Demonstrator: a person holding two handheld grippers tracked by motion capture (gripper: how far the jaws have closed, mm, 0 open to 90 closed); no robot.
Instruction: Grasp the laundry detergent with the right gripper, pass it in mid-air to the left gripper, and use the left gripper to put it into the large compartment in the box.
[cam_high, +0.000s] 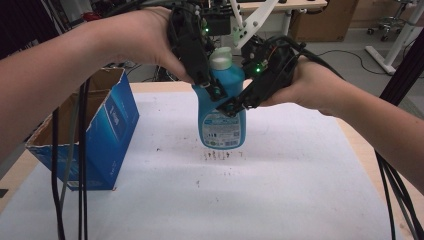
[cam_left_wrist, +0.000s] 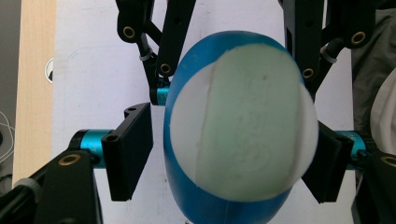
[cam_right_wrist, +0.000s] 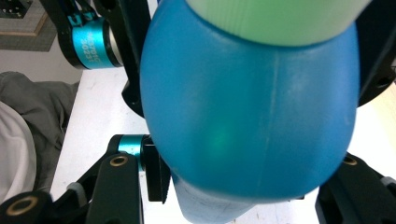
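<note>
Bottle (cam_high: 222, 107) upright on tabletop (cam_high: 280, 190), long axis vertical; right hand-held gripper (cam_high: 239, 102) clamps its body, left hand-held gripper (cam_high: 210, 85) straddles neck w/ jaws part-open, left pad not touching.

Bottle (cam_high: 222, 112) stands upright on the table (cam_high: 280, 190), approx centre, slightly toward 12 o'clock. Open box (cam_high: 87, 135) sits at its 9 o'clock, well apart, near the table's edge. Left gripper (cam_high: 210, 87) is at the bottle's 10–11 o'clock, right gripper (cam_high: 235, 105) at 2 o'clock, both at its upper part.
</note>
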